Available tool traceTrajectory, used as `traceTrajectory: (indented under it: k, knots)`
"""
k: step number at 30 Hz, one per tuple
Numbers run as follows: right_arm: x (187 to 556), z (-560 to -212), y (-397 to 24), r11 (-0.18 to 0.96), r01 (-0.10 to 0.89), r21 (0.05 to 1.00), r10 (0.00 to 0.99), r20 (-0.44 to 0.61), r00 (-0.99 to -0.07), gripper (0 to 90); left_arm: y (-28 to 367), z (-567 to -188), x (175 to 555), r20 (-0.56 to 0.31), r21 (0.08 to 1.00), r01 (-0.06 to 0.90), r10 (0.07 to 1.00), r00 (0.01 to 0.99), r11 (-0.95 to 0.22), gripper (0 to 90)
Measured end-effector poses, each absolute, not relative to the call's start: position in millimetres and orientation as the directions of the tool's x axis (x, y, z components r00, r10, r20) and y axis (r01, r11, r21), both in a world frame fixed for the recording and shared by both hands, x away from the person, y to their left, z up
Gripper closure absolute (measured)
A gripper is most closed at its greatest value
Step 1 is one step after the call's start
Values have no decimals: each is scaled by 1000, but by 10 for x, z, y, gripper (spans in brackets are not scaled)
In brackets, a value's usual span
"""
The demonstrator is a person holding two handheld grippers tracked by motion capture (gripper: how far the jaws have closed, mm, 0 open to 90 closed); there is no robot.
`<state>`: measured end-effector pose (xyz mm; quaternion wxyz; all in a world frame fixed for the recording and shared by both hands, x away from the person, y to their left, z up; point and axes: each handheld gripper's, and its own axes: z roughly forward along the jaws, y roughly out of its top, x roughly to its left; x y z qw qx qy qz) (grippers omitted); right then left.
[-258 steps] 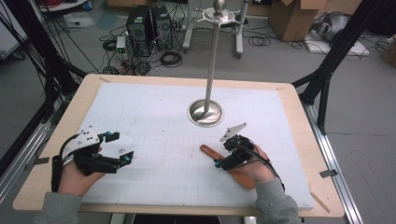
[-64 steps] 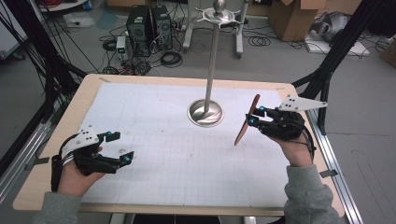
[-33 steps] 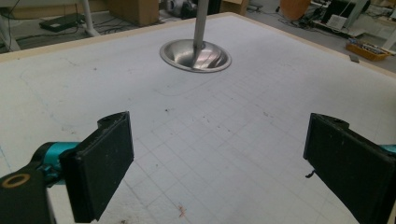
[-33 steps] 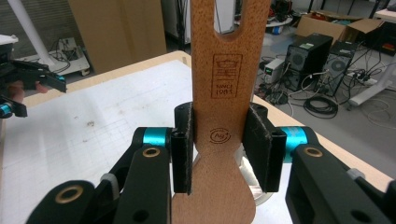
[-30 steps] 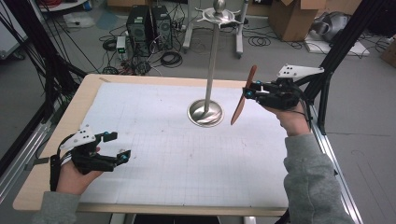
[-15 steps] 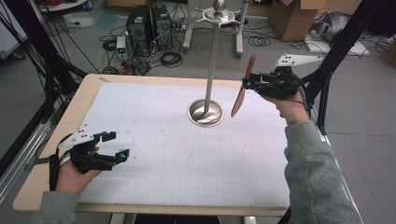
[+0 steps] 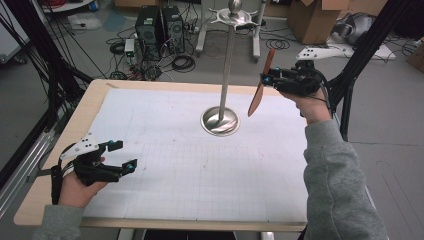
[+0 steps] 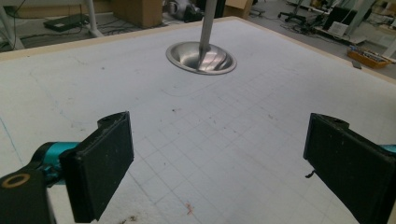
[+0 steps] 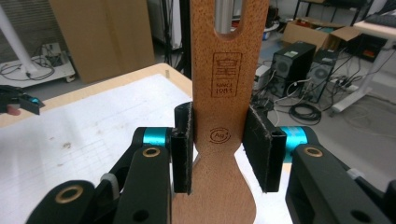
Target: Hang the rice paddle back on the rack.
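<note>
So far the pick-up part looks done: the right gripper (image 7: 266, 80) is pinching a wooden spatula (image 7: 260, 90), both pads pressed on the handle's neck in the right gripper view (image 9: 219, 135). In the high view the spatula hangs tilted in the air, upper right of centre, well clear of the desk (image 7: 60, 165), blade end down and slotted end up. It sits just right of the stand (image 7: 226, 65), approx. at mid-pole height, not touching it.

What's left, judging by the setup: hang the spatula on the stand. The stand's hook arms are at the very top of the frame in the high view, above the spatula's slot end, so the tool prob. needs to go higher and then over to a hook. In the right gripper view the slot (image 9: 229, 18) lines up w/ a metal pole behind it, but nothing is threaded through yet.

The left gripper (image 7: 120, 157) rests at lower left of the high view, jaws spread wide w/ nothing between them; the left gripper view shows bare desk between the pads (image 8: 100, 163) and the stand base (image 8: 201, 58) farther up the frame. No role for it at this stage, as far as I can tell.
</note>
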<state>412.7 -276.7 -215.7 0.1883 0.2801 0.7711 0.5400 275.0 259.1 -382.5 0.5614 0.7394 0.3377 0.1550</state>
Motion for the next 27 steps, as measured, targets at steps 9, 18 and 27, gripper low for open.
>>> traceTrajectory:
  k: [9, 18, 27]
  knots:
    - [4244, -2101, -2832, 253, 219, 942, 650, 2, -760, 646, 2665, -3797, 2742, -155, 940, 319, 683, 714, -120, 88]
    - [4316, -1978, -2834, 240, 203, 949, 656, -5, -755, 646, 2672, -3812, 2737, -157, 938, 324, 686, 711, -122, 88]
    - [4369, -1903, -2797, 250, 196, 948, 657, -17, -754, 646, 2723, -3837, 2747, -164, 943, 319, 702, 693, -95, 86]
